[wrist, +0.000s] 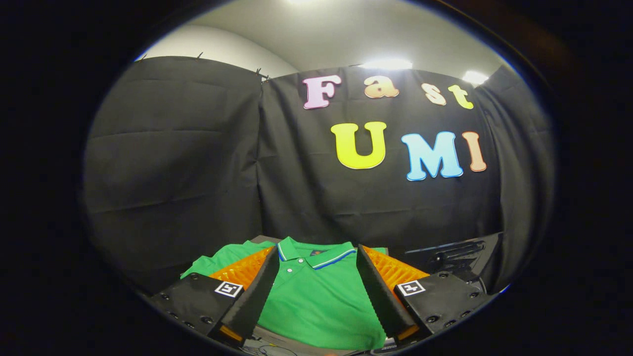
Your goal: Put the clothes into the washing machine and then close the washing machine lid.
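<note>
Gripper (pixel 316 257) fingers spread wide, gripping nothing, green polo shirt (pixel 316 301) lying flat between them, collar beyond

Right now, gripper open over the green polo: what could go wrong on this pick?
1. The green polo shirt lies flat between the open fingers of the gripper; closing here may pinch only the top layer, so the rest might drag or unfold.
2. The collar and a sleeve spread past the fingers and could trail and snag.
3. Black hardware sits beyond the right finger; a wide swing might clip it.
</note>
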The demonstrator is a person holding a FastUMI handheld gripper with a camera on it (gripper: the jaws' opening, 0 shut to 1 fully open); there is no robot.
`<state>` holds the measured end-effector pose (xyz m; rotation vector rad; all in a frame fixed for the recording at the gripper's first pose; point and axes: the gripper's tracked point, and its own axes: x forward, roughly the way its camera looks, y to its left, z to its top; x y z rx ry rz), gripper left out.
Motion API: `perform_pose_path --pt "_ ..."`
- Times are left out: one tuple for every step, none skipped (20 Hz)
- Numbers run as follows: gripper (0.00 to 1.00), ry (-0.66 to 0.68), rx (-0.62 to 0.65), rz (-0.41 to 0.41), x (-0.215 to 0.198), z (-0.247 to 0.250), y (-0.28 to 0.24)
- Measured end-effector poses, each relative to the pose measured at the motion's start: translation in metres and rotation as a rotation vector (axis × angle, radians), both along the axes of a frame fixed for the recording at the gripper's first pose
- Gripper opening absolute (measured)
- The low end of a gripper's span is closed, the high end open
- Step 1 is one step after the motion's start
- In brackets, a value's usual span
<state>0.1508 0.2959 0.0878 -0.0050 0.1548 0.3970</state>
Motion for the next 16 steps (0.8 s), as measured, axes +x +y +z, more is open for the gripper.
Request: perform_pose_path --pt "0.97 0.021 -0.015 0.010 0.004 -0.003 0.007" --pt "0.97 0.038 -0.030 0.013 0.005 -0.008 0.013" --pt "0.97 0.056 -0.040 0.018 0.008 -0.012 0.019" --pt "0.97 0.079 -0.049 0.026 0.010 -0.019 0.027" --pt "0.98 0.103 -0.060 0.028 0.014 -0.025 0.032" --pt "0.97 0.129 -0.076 0.026 0.017 -0.032 0.034" --pt "0.98 0.151 -0.092 0.026 0.019 -0.037 0.037" --pt "0.98 0.170 -0.103 0.029 0.020 -0.041 0.042" --pt "0.98 0.184 -0.111 0.035 0.022 -0.044 0.047" --pt "0.98 0.202 -0.124 0.041 0.024 -0.049 0.053" --pt "0.98 0.219 -0.140 0.045 0.027 -0.052 0.057" --pt "0.98 0.241 -0.158 0.051 0.027 -0.057 0.061" --pt "0.98 0.267 -0.179 0.060 0.028 -0.063 0.065" --pt "0.98 0.283 -0.197 0.065 0.032 -0.067 0.067" --pt "0.98 0.296 -0.212 0.067 0.035 -0.071 0.068" --pt "0.98 0.311 -0.220 0.070 0.035 -0.076 0.070"
